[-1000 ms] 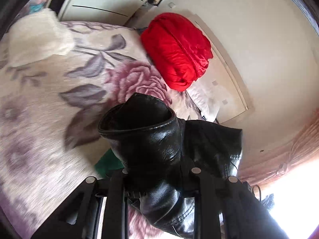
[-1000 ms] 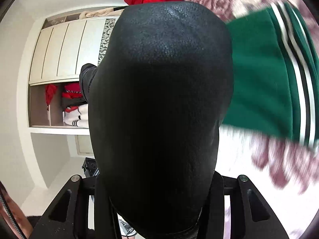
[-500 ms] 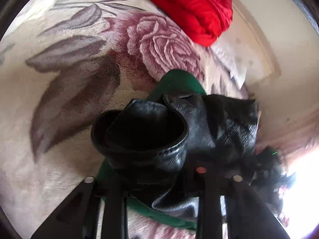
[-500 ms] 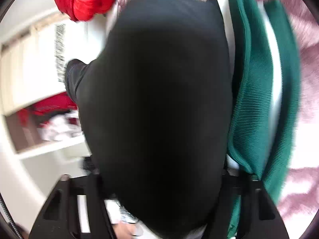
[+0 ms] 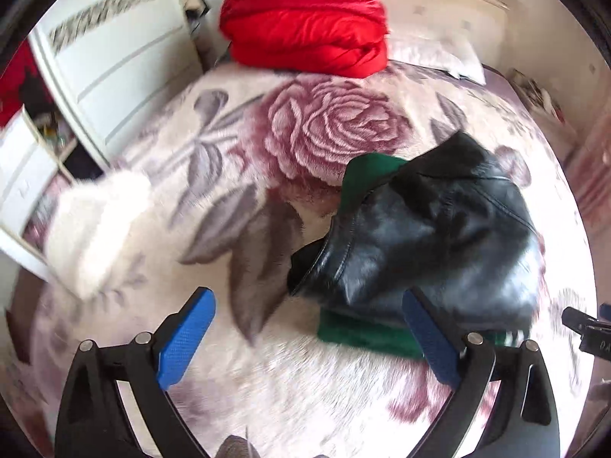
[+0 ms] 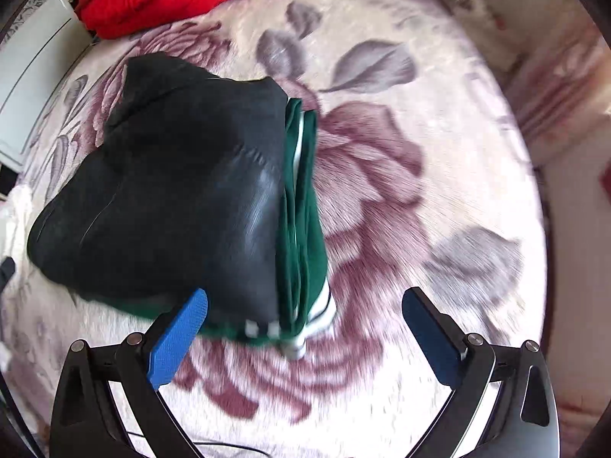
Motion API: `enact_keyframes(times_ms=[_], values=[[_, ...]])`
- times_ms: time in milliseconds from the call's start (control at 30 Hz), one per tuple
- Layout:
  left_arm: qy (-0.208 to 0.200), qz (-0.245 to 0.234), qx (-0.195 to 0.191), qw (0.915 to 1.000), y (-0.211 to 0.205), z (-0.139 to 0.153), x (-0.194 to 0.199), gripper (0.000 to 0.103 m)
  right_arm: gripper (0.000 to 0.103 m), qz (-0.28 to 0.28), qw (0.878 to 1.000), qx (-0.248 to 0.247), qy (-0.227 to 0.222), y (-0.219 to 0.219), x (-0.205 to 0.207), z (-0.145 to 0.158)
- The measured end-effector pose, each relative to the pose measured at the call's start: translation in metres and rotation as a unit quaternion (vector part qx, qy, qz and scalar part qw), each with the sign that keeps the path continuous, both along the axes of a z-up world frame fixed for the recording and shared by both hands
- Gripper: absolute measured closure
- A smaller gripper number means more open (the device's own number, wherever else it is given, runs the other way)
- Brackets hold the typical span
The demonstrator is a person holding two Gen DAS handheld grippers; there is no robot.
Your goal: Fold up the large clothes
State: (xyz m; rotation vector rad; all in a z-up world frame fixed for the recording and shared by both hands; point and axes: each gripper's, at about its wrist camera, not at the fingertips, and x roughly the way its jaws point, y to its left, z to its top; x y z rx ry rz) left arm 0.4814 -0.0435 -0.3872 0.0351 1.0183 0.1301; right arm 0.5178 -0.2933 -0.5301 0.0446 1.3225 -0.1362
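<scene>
The black leather jacket [image 5: 427,236] is viewed from above by both wrist cameras at close range — from its sleeve side in the left view, from its opposite side [image 6: 172,198] in the right — the floral bedspread [image 5: 236,160] being shared.

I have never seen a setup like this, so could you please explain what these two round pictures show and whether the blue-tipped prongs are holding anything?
There is no robot arm here: a person holds a two-finger tool in each hand, and a fisheye camera on each tool looks forward along its fingers, hence the round, bent pictures. One picture comes from the left gripper, the other from the right gripper. Both stand open, blue pads wide apart, holding nothing. Below them is a bed with a rose-patterned blanket. On it a folded black leather jacket lies on top of a folded green garment with white stripes. A red bundle lies at the far end, and a fluffy white item lies to the left.
</scene>
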Motion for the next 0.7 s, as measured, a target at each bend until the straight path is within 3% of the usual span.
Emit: enact_keyframes(times_ms=[167,500,700], values=[[-0.011,-0.043,0.0,0.999,-0.006,0.062,-0.04,0.002,0.0,-0.03,0.997,-0.064,-0.044,0.031,-0.066,0.086],[-0.022,-0.11,-0.031,0.9932,-0.01,0.185,-0.15,0.002,0.0,-0.078,0.985,-0.111,-0.11,0.077,-0.224,0.293],[-0.04,-0.12,-0.028,0.9916,-0.006,0.246,-0.211,0.002,0.0,-0.097,0.978,-0.12,-0.144,0.097,-0.31,0.389]])
